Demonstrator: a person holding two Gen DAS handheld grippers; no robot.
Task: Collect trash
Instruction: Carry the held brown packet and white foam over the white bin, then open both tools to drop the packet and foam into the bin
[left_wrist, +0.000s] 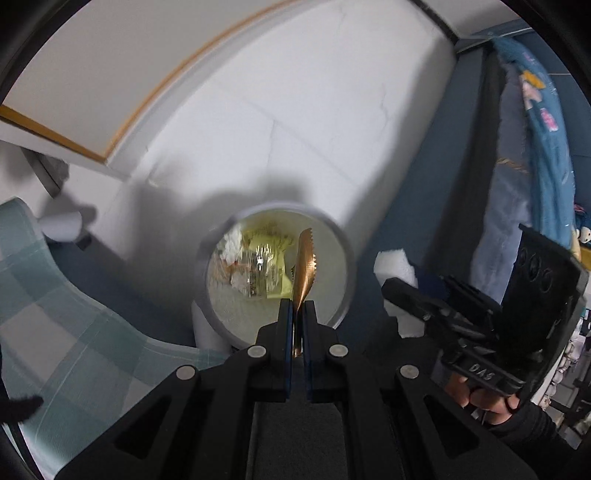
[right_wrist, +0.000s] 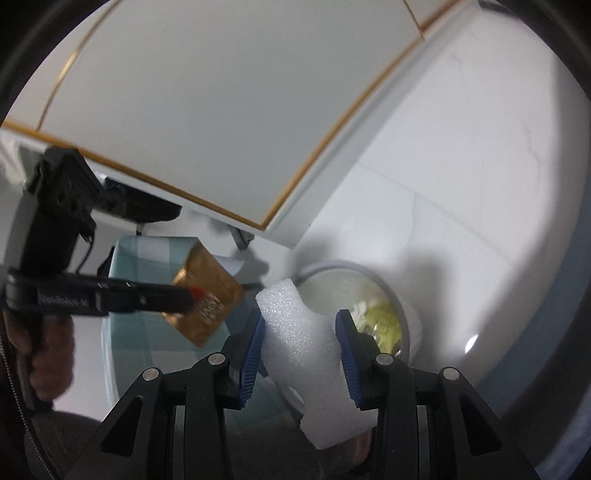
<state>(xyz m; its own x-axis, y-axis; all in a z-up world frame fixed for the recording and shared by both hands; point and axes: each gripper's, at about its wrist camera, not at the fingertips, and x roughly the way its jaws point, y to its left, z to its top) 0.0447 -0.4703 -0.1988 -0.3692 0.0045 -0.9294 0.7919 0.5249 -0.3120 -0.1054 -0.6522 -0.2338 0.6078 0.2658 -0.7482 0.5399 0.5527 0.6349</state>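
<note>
Left wrist view: my left claw (left_wrist: 297, 314) was pinched tight on a gold wrapper (left_wrist: 305, 266), held edge-on, serrated end sticking up toward 12 o'clock.
Bin: white round trash bin (left_wrist: 343, 295) sat right behind the wrapper, mouth open, with clear plastic and yellowish scraps (left_wrist: 258, 269) inside at 9 o'clock of the wrapper.
Right claw, seen from left: at 3 o'clock, my right claw (left_wrist: 402, 291) carried a white foam piece (left_wrist: 393, 264), just beside the bin rim.
Right wrist view: my right claw (right_wrist: 301, 332) was at mid width, blue pads (right_wrist: 254, 350) pressing both sides of the foam piece (right_wrist: 306, 347).
Bin from right: bin (right_wrist: 404, 325) at 1 o'clock of the foam, partly hidden behind it.
Left claw, seen from right: at 9 o'clock, my left claw (right_wrist: 184, 295) gripped the gold wrapper (right_wrist: 207, 299), flat face showing.
Surroundings: checked teal cloth (right_wrist: 147, 332) behind the wrapper; white cabinet with gold trim (right_wrist: 221, 110) at 12 o'clock.
</note>
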